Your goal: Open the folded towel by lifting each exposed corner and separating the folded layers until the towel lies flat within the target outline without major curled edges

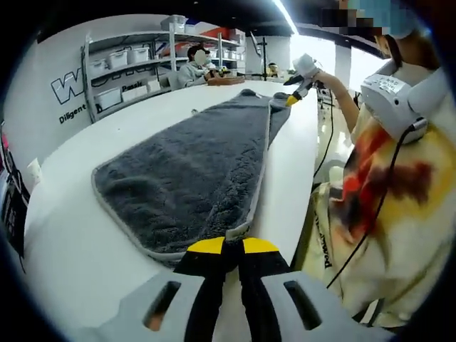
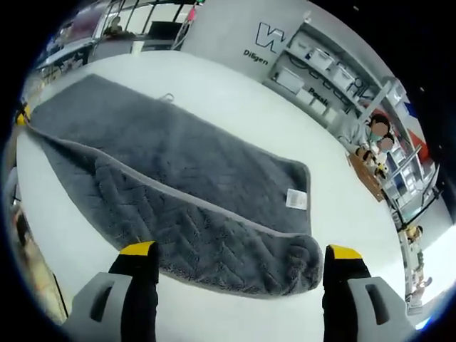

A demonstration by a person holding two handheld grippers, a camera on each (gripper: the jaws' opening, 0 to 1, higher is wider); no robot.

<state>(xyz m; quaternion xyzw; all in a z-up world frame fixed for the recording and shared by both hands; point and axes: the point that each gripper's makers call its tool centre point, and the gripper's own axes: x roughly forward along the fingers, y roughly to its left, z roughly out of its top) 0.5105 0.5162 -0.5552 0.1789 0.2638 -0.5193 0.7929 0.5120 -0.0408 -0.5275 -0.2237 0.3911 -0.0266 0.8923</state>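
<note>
A: Left gripper has its jaws pinched together on the near corner of the grey towel, pinning that end so it can't slide on the white table.

B: And the right gripper?

A: Jaws spread wide, gripping nothing, hovering over the far end where a flap lies doubled over along the long edge.

B: Why there?

A: My guess: that folded strip is what has to be peeled back. The white label sits on the lower layer, just beside the fold's rounded corner.
</note>
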